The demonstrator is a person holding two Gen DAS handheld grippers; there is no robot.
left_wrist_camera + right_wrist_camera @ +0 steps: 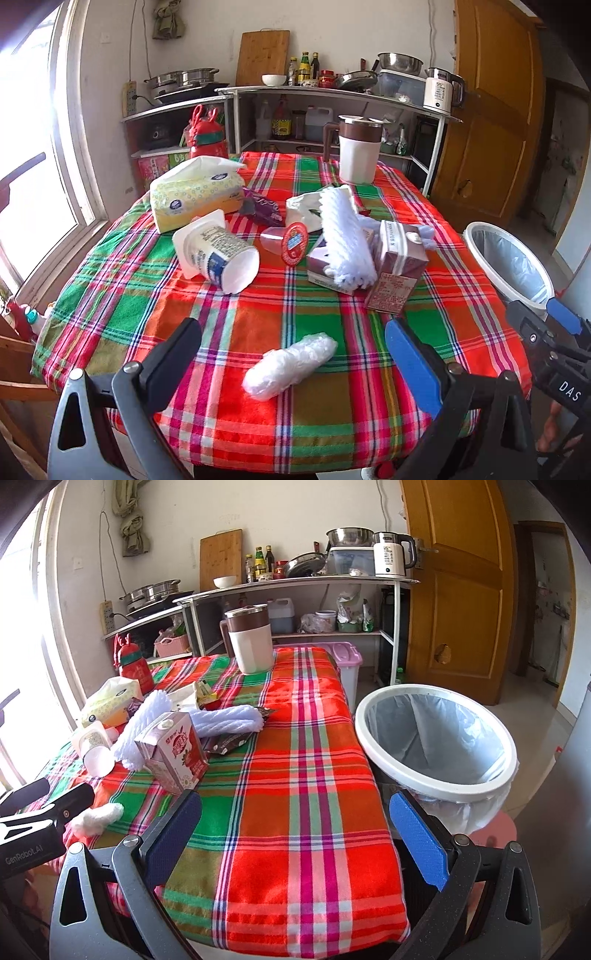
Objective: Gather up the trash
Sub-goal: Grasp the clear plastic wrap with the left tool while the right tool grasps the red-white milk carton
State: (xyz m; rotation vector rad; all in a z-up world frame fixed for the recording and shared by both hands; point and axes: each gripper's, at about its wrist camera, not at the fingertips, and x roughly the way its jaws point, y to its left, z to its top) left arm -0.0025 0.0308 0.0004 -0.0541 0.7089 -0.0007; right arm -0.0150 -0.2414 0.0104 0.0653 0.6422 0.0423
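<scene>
A crumpled clear plastic wad (290, 365) lies on the plaid tablecloth (229, 325), right between the fingers of my open left gripper (291, 350), untouched. Further back lie a tipped white yogurt cup (218, 254), a red-lidded jelly cup (290, 243), white foam netting (343, 240) over a flat carton, a standing pink milk carton (397, 269) and a purple wrapper (260, 210). My right gripper (295, 823) is open over the table's near right part, holding nothing. The white bin (439, 746) with a grey liner stands just right of the table. The milk carton (173, 753) is ahead left.
A tissue pack (195, 192), a brown-and-white jug (356, 147) and a red bottle (205, 134) stand on the table's far side. Kitchen shelves (332, 96) with pots and bottles line the wall. A wooden door (454, 583) and a pink-lidded box (347, 657) are behind the bin.
</scene>
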